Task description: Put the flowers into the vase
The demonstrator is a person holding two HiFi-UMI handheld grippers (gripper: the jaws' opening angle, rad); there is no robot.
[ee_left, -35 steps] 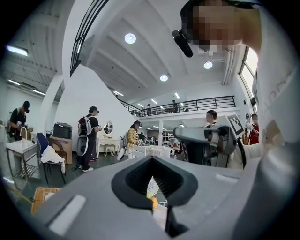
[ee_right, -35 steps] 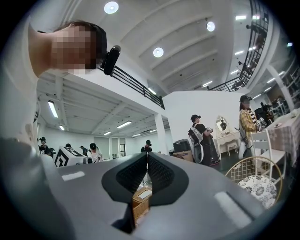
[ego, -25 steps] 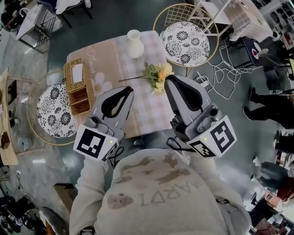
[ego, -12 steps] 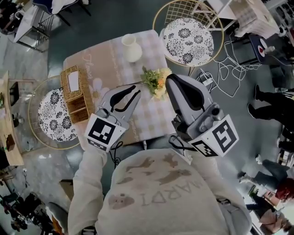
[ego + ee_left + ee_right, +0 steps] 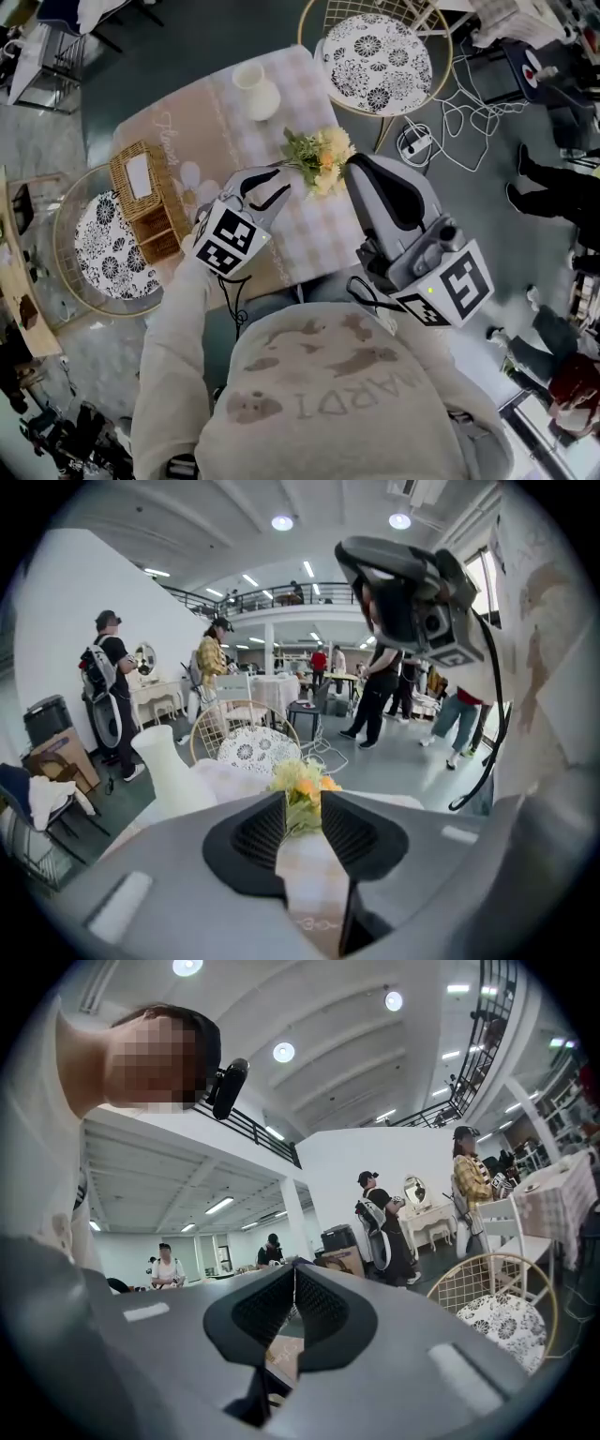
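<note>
Fingers of left gripper spread before flowers; right gripper fingers pressed together; sweatshirt reads "MARDI"

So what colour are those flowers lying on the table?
The flowers are yellow and orange with green leaves, clearest in the head view.

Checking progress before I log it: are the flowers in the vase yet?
Out. The flowers lie flat on the table, apart from the upright vase.

On the table, the vase stands behind the flowers, the basket to their left.
</note>
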